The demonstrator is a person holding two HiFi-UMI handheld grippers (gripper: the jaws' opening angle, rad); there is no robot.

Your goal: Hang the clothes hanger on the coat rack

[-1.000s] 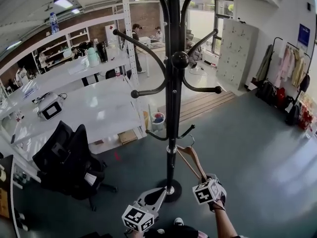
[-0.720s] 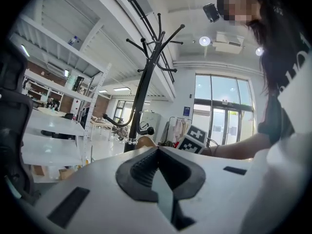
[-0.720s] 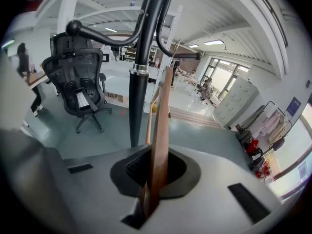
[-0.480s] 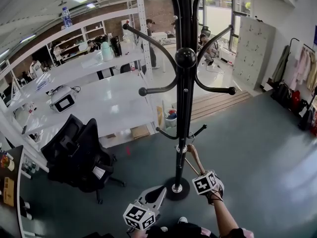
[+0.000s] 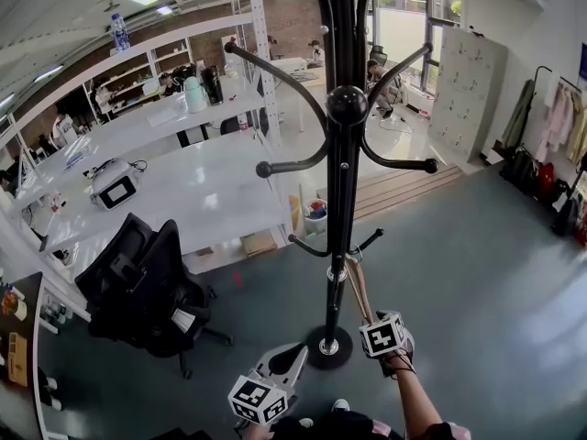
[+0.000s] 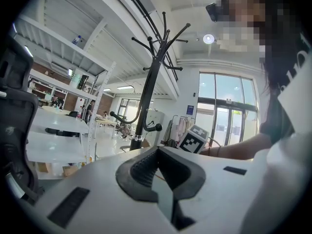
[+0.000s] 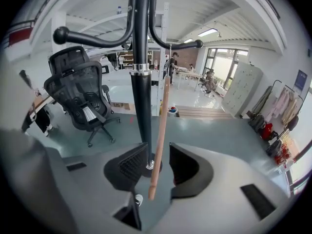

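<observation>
1. The right gripper (image 7: 158,167) has let go; its jaws, clamped on the clothes hanger (image 7: 161,126) before, are opening, the wooden arm loose between them;
2. the hanger, earlier angled out from the coat rack (image 5: 341,200), now hangs steeper, close beside its pole, from a low hook (image 5: 365,242);
3. the right gripper has sunk toward the rack's base.

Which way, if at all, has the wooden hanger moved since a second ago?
Yes. The wooden hanger has swung in closer to the coat rack's pole and now hangs steeper.
</observation>
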